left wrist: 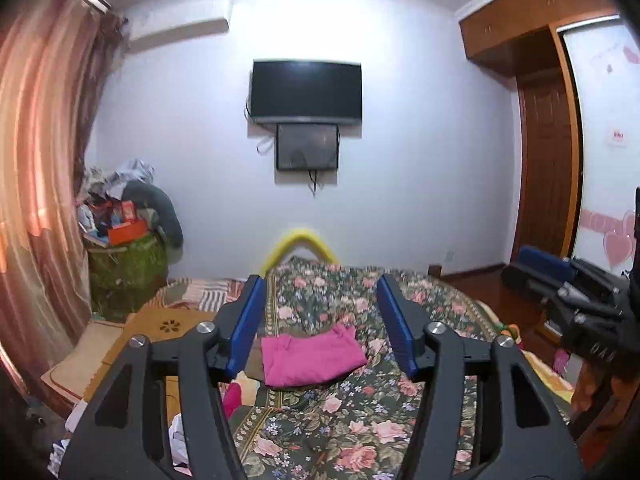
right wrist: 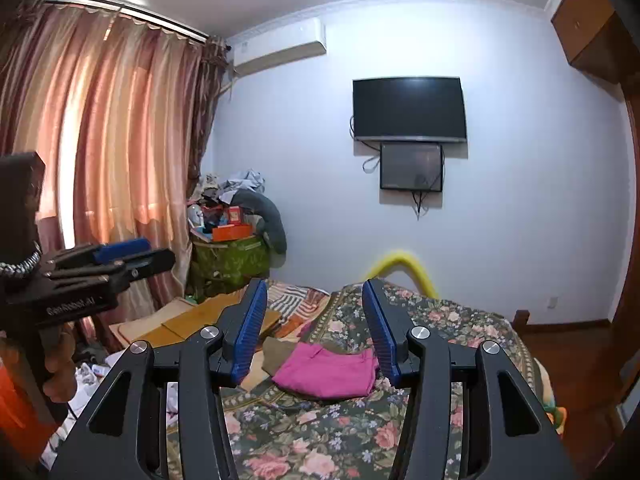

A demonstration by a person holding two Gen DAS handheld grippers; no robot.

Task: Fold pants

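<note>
Pink pants [left wrist: 312, 356] lie folded into a compact rectangle on the floral bedspread [left wrist: 340, 420]; they also show in the right wrist view [right wrist: 328, 372]. My left gripper [left wrist: 320, 296] is open and empty, held above the bed short of the pants. My right gripper [right wrist: 315, 300] is open and empty, also raised above the bed. The right gripper shows at the right edge of the left wrist view [left wrist: 560, 276]. The left gripper shows at the left of the right wrist view [right wrist: 120, 256].
A brownish garment [right wrist: 278, 354] lies under the pants' left edge. A wooden lap table [left wrist: 168, 328] and clutter sit left of the bed. A green bin with piled items [right wrist: 228, 260] stands by the curtain. A wall TV [left wrist: 306, 92], a yellow foam arch [left wrist: 298, 246] and a wardrobe [left wrist: 548, 140] are beyond.
</note>
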